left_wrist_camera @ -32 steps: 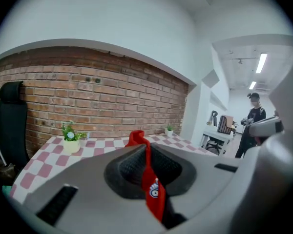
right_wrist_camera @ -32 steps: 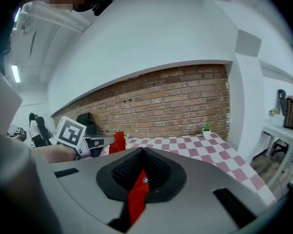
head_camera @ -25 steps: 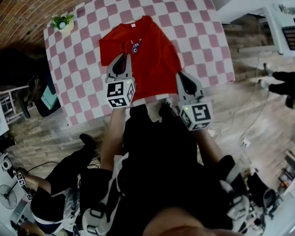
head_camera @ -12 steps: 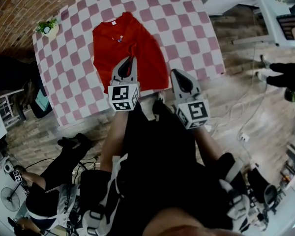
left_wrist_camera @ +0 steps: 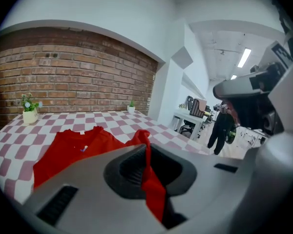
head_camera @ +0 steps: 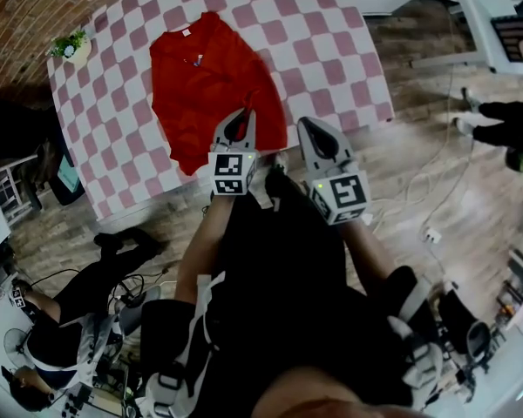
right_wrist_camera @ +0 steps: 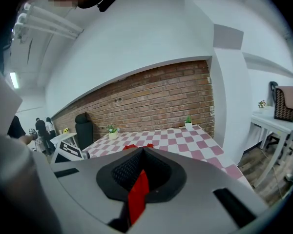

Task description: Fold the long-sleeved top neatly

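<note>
Red top (head_camera: 205, 85) lies spread on the checked counter (head_camera: 331, 50), neck at the far side, hem at the edge nearest the person. The left gripper (head_camera: 240, 122) is clamped narrow on a fold of red cloth that rises off the counter in a ridge. The right gripper (head_camera: 314, 136), its jaws together, also pinches a red strip, apparently near a hem corner. The cloth looks thin, soft and light. It sags and creases where it is lifted, so it will likely drag and wrinkle rather than hold a line. Hems, cuffs and shoulder seams seem the surest places to take hold. The colour is plain and bright throughout, with a white label at the neck.
</note>
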`<move>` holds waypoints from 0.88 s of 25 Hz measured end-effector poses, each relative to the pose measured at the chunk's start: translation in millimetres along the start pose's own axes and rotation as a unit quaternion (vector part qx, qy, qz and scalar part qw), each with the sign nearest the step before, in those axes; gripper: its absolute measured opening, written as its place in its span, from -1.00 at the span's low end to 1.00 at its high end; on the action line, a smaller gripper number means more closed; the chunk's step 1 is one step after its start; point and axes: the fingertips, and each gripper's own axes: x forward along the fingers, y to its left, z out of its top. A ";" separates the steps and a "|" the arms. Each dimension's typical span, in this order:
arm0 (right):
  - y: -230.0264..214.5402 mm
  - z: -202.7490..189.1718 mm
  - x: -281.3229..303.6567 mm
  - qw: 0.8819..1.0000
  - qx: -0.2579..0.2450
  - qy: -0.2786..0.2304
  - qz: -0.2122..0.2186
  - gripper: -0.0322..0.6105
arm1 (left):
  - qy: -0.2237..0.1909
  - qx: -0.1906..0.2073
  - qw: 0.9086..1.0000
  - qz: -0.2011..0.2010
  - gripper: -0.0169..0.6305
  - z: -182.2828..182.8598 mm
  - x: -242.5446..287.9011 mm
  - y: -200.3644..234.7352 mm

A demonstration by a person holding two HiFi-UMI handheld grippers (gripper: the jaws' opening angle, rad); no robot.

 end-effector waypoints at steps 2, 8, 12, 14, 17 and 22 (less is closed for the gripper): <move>-2.3 -5.4 0.8 1.000 -0.001 0.004 0.002 -0.88 | 0.012 -0.003 1.000 -0.007 -0.87 -16.2 6.6 -5.0; -1.9 -19.9 2.1 1.000 0.004 0.020 0.011 -0.88 | 0.037 -0.014 0.999 -0.010 -0.87 -57.7 20.8 -12.4; -2.9 -25.2 1.9 1.000 0.006 0.023 0.014 -0.88 | 0.052 -0.022 0.998 -0.007 -0.87 -77.5 28.5 -15.9; -4.2 -26.8 0.7 1.000 0.008 0.025 0.014 -0.88 | 0.065 -0.027 0.998 -0.006 -0.87 -89.1 31.5 -18.6; -6.5 -32.1 -1.0 0.999 0.010 0.029 0.015 -0.88 | 0.090 -0.034 0.995 -0.012 -0.87 -110.4 34.6 -23.9; -7.8 -37.0 -4.7 0.999 0.007 0.031 0.015 -0.88 | 0.098 -0.054 0.994 -0.010 -0.87 -125.0 39.4 -24.8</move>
